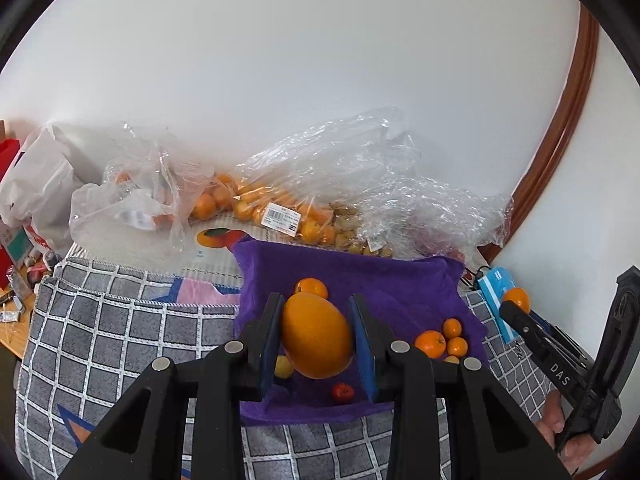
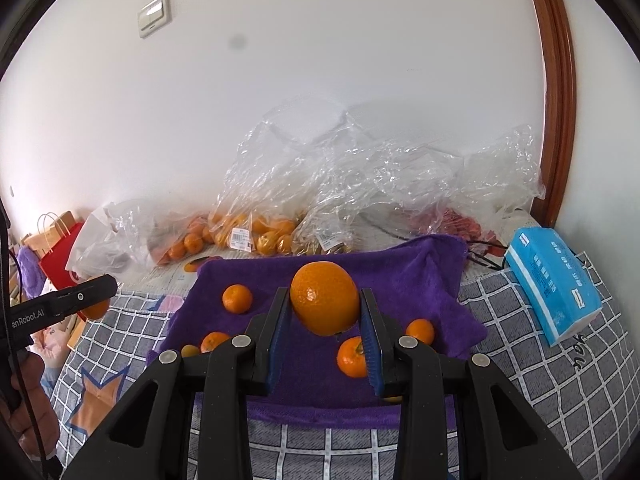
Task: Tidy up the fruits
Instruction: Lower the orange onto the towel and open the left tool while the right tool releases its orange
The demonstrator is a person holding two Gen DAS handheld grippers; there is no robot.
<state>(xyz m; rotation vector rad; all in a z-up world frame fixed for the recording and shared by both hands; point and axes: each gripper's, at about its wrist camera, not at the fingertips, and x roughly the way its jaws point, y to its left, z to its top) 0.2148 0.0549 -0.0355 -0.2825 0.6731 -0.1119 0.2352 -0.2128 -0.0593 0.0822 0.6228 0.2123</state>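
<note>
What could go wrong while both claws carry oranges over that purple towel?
The left claw pinches a large orange only at its sides; smooth and round, it might slip and land on the small red fruit below. The right claw holds its orange near the fingertips, so a jolt could drop it.

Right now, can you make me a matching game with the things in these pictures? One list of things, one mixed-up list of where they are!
Things:
1. big orange
2. tissue pack
3. small red fruit
4. price-labelled bag of oranges

Places:
A. lying loose on the purple towel
B. on the checked blanket, right of the towel
C. behind the towel, by the wall
D. held between the left gripper fingers

Pairs: 1-D, 2-B, 3-A, 4-C
</note>
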